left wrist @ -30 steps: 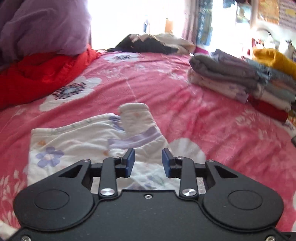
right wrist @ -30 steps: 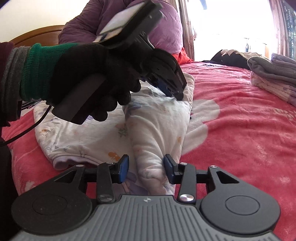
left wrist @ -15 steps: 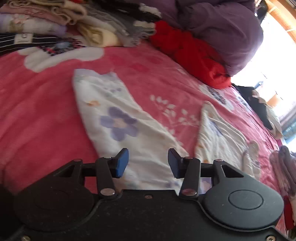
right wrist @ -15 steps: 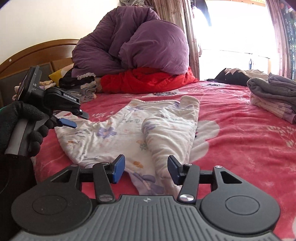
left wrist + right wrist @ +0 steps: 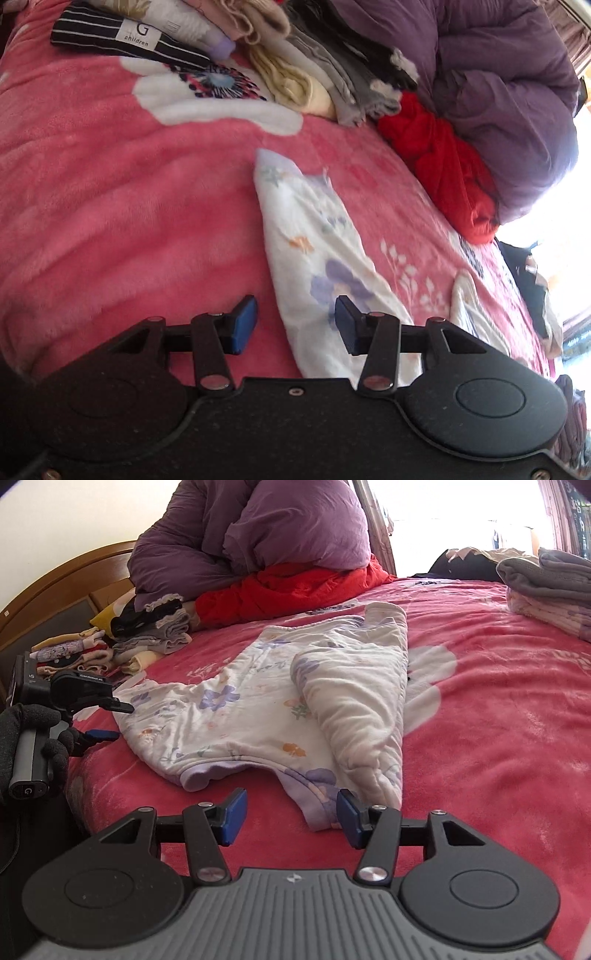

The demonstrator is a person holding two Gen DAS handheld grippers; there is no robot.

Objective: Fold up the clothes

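Left gripper (image 5: 295,326) has swung off the folded sleeve to the garment's far end; its jaws have just closed a little but stand apart, the floral top's (image 5: 258,716) edge between them, apparently untouched, though the view is blurred. Right gripper (image 5: 290,818), jaws just widened, released, hem just ahead of it. One sleeve is folded in; the other side likely comes next. Pink blanket (image 5: 498,738) below; folded stacks (image 5: 295,66), purple duvet (image 5: 277,528) beyond.

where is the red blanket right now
In the right wrist view the red blanket lies at the far side of the pink bedspread, tucked under the purple duvet, just beyond the floral garment.
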